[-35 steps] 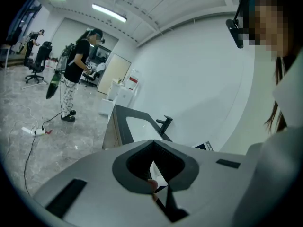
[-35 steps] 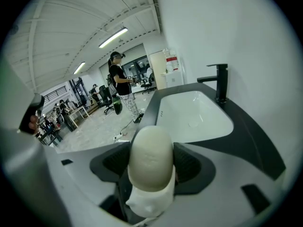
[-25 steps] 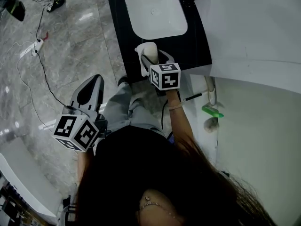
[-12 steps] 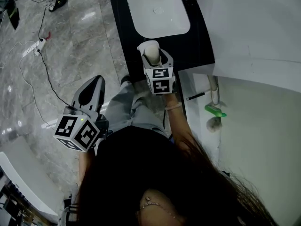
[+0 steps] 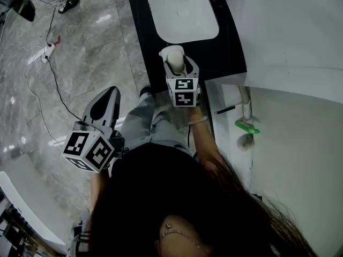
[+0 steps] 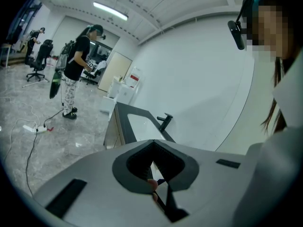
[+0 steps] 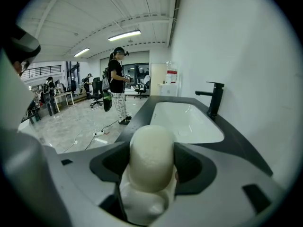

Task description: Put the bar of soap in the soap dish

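1. Right tongs (image 5: 175, 58): pinching the soap (image 5: 175, 61). The two dark pads press its left and right flanks, and the jaws stand wide because the bar is thick.

2. Soap, as seen in the right gripper view (image 7: 151, 157):
- Colour: cream to off-white, matte, with no print that I can make out.
- Form: a thick bar with a rounded, domed end. That end sticks out past the pads toward the sink (image 7: 184, 119).
- Surface: smooth on the dome, faintly grainy on the sides.
- Below the bar, between the jaws, sits a paler, glossy white mass. I cannot tell whether it is part of the bar.

3. Soap location: held in the air in my right tongs (image 7: 152, 161), touching nothing else. In the head view it hangs over the near edge of the black bench (image 5: 140, 36), just short of the white sink (image 5: 182, 9). A black tap (image 7: 213, 98) stands at the sink's right side.

4. Left tongs (image 5: 110, 91): pressed together, with nothing between the pads (image 6: 152, 150). They are held low at my left over the grey marble floor (image 5: 80, 47), well apart from the bench and the soap.
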The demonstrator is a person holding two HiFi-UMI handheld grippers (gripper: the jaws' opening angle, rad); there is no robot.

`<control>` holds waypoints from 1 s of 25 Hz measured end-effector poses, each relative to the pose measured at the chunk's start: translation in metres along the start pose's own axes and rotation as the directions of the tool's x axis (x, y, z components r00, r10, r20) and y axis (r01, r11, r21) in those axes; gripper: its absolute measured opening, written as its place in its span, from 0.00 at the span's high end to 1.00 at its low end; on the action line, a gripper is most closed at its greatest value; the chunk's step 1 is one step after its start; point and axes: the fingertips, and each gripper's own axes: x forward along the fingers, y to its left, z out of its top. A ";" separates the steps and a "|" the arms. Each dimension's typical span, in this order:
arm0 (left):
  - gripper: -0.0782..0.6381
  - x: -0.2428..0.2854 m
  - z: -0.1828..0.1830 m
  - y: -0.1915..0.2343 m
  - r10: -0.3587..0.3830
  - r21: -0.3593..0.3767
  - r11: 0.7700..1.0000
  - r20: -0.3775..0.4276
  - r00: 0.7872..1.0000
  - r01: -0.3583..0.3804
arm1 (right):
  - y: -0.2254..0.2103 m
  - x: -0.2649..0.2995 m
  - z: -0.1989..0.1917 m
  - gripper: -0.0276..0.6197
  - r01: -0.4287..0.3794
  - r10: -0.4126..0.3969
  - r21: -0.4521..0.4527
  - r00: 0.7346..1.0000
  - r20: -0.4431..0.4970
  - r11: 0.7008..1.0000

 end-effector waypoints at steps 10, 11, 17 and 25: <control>0.89 -0.010 0.001 0.001 0.004 0.002 1.000 0.016 1.000 -0.004 | -0.002 -0.005 0.008 0.49 0.008 -0.008 0.021 1.000 0.022 1.000; 0.89 -0.011 0.001 0.001 0.004 0.003 1.000 0.019 1.000 -0.004 | -0.003 -0.008 0.013 0.49 0.009 -0.010 0.025 0.999 0.036 1.000; 0.89 -0.016 0.006 -0.006 -0.013 0.015 1.000 0.040 0.999 0.013 | -0.006 -0.040 0.055 0.49 -0.011 0.004 0.064 0.993 0.118 0.998; 0.89 -0.023 0.008 -0.025 -0.054 0.048 0.998 0.069 0.996 0.051 | -0.010 -0.098 0.093 0.53 -0.048 0.026 0.108 0.980 0.197 0.993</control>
